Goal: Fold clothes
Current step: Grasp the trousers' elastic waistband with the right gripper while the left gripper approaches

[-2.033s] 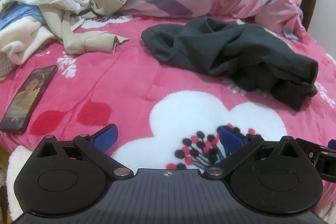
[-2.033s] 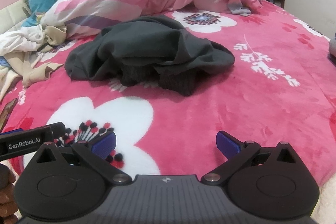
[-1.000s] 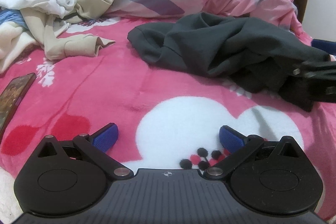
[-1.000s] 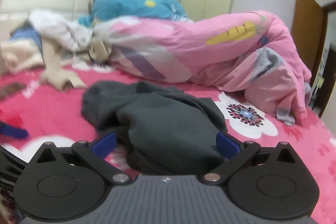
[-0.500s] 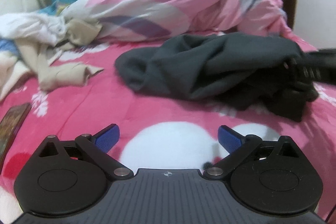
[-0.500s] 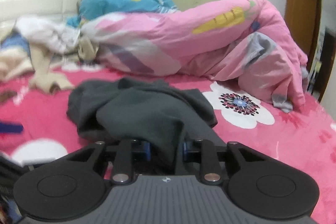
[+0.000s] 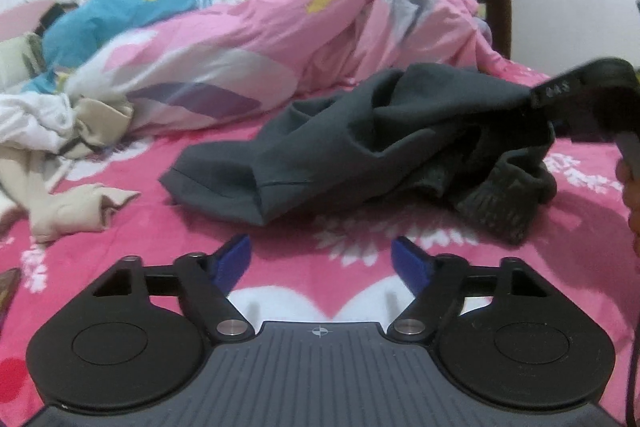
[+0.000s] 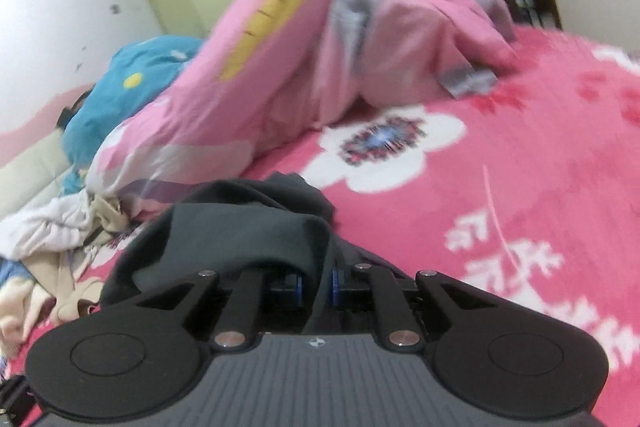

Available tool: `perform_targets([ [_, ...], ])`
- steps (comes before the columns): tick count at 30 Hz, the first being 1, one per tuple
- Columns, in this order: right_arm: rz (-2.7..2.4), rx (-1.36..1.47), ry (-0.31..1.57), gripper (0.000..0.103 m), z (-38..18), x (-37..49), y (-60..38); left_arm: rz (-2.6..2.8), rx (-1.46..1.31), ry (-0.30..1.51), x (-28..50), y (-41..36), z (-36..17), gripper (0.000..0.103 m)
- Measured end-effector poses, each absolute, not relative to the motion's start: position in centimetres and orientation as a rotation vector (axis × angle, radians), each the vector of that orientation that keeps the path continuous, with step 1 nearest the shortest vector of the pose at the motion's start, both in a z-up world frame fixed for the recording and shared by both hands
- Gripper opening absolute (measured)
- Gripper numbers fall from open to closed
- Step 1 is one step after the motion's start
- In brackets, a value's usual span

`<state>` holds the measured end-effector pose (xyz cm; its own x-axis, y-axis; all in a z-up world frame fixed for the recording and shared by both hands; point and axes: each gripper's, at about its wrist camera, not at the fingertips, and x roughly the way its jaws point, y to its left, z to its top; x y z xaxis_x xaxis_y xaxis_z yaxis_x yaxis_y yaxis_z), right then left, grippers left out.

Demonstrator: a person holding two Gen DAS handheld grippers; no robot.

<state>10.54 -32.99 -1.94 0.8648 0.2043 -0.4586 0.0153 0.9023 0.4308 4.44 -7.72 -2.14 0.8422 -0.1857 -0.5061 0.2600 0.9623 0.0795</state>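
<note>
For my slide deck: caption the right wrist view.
Right gripper shut on a fold of the dark garment, pink bedspread beyond.

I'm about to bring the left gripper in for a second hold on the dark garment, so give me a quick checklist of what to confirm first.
1. Right gripper shut on the dark grey garment: ok, cloth is pinched between its blue pads.
2. Left gripper open and empty: ok.
3. A free edge to take: ok, a hemmed end lies nearest the left gripper.
4. Garment apart from the beige clothes: ok, bare pink blanket shows between them.
5. Garment apart from the pink duvet: cannot tell, its far side is hidden.
6. Garment lifted off the blanket: not ok, most of it lies bunched there.
</note>
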Motion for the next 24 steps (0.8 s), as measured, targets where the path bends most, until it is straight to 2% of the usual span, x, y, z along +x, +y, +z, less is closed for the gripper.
perform_targets([
  [1, 0.11, 0.459, 0.53, 0.014, -2.1, 10.3, -33.4, -0.241, 0.147, 0.525, 4.9, -7.8, -2.3, 0.073],
  [2, 0.116, 0.473, 0.537, 0.02, -2.3, 10.0, -33.7, -0.246, 0.15, 0.53, 5.3, -8.0, -2.4, 0.07],
  [5, 0.113, 0.449, 0.529, 0.042, -1.8, 8.4, -33.9, -0.253, 0.184, 0.534, 6.5, -8.4, -3.0, 0.062],
  [8, 0.097, 0.342, 0.464, 0.043, -0.2, 6.0, -33.1, -0.244, 0.199, 0.529, 7.7, -8.4, -3.1, 0.059],
  [15, 0.17, 0.038, 0.326, 0.044, 2.2, 1.7, -27.9, -0.17, 0.151, 0.484, 9.7, -6.7, -1.8, 0.061],
  [18, 0.282, -0.118, 0.29, 0.053, 1.7, 0.8, -24.5, -0.138, 0.13, 0.465, 10.6, -6.0, -1.2, 0.064],
  [24, 0.333, -0.524, 0.348, 0.055, -1.9, 2.8, -16.9, -0.122, 0.088, 0.467, 11.2, -5.1, -1.1, 0.069],
])
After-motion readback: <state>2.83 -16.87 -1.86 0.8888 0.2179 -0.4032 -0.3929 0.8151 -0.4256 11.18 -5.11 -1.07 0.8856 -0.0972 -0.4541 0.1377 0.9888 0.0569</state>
